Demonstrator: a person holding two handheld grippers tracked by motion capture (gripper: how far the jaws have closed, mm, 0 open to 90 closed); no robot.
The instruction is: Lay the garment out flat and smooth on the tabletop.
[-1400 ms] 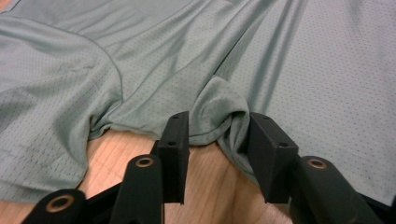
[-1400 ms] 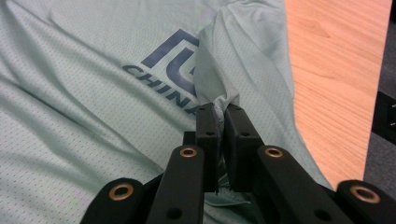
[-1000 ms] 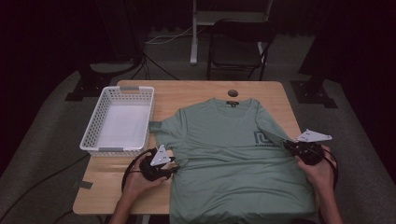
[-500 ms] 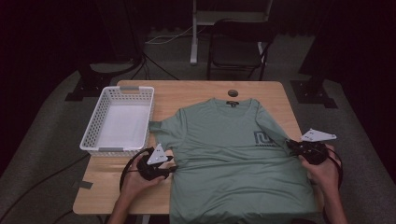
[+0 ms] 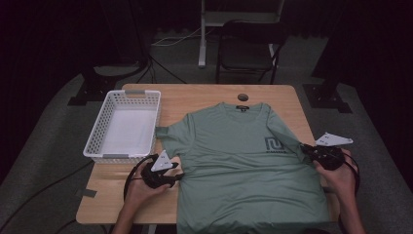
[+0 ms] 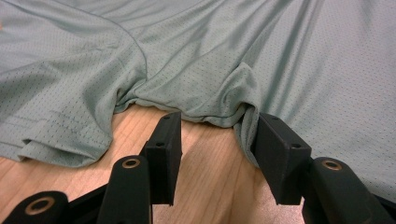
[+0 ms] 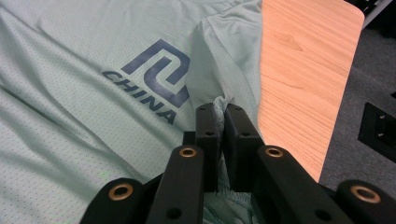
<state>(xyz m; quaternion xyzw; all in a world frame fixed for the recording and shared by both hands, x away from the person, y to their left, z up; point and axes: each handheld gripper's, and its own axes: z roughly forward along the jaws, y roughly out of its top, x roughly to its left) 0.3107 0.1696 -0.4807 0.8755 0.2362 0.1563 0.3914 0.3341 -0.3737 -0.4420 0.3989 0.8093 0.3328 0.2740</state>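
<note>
Your right gripper point(image 7: 223, 109) pinches the green T-shirt point(image 5: 243, 165) sleeve; your left gripper point(image 6: 215, 135), jaws just opening and apparently gripping nothing, should re-bite the bunched fabric squarely.

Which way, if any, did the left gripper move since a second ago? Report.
No. The left gripper stays just below the white basket's near right corner; its jaws have just been opening, gripping nothing.

light: table lit from above | surroundings: dark | high view: perhaps slightly soft
</note>
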